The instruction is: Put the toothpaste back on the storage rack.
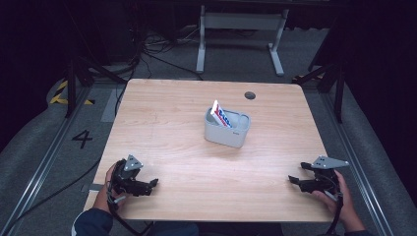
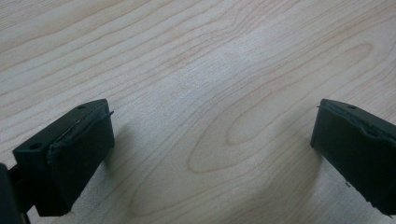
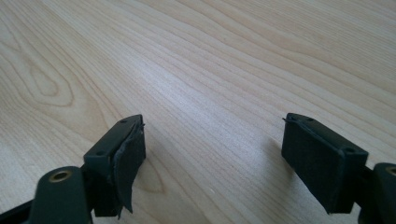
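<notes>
High view: we see a grey bin [image 1: 227, 129] mid-desk [image 1: 167, 123] with a red-white-blue packet [image 1: 221, 114] leaning inside, well apart from the left gripper [image 1: 153, 183] and right gripper [image 1: 293, 178] near the front edge. Left gripper view: jaws released over bare wood. Right gripper view: jaws released, nothing between.

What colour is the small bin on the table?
Light grey bin, seen best in the high view.
</notes>
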A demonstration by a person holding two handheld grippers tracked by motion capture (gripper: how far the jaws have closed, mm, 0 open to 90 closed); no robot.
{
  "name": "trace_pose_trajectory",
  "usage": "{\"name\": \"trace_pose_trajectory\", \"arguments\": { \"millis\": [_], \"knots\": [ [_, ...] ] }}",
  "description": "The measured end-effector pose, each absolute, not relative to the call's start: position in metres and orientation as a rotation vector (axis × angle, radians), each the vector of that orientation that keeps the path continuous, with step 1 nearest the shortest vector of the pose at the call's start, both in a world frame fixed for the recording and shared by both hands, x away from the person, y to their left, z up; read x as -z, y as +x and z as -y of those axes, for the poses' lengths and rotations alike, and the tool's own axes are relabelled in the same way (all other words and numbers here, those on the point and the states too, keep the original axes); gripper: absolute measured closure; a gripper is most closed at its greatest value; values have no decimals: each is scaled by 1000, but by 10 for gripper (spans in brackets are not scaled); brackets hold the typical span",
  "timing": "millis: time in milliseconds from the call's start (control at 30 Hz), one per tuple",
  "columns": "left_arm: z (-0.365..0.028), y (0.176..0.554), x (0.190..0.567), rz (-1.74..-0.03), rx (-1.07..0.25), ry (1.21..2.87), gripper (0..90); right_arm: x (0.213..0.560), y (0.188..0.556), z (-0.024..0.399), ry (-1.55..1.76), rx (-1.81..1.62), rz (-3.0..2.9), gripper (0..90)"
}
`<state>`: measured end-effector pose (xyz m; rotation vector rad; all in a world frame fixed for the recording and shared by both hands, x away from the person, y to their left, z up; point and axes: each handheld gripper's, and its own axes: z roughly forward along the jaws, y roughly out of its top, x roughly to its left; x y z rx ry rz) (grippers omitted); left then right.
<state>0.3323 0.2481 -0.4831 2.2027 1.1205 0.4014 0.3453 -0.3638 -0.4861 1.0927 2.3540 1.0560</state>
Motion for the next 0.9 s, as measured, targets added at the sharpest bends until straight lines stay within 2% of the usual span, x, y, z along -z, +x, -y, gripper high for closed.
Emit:
{"name": "trace_pose_trajectory", "arguments": {
  "millis": [900],
  "knots": [
    [-247, 334, 483, -1119, -408, 2200, 0, 486, 346, 364, 1102, -1053, -2350, 209]
  ]
}}
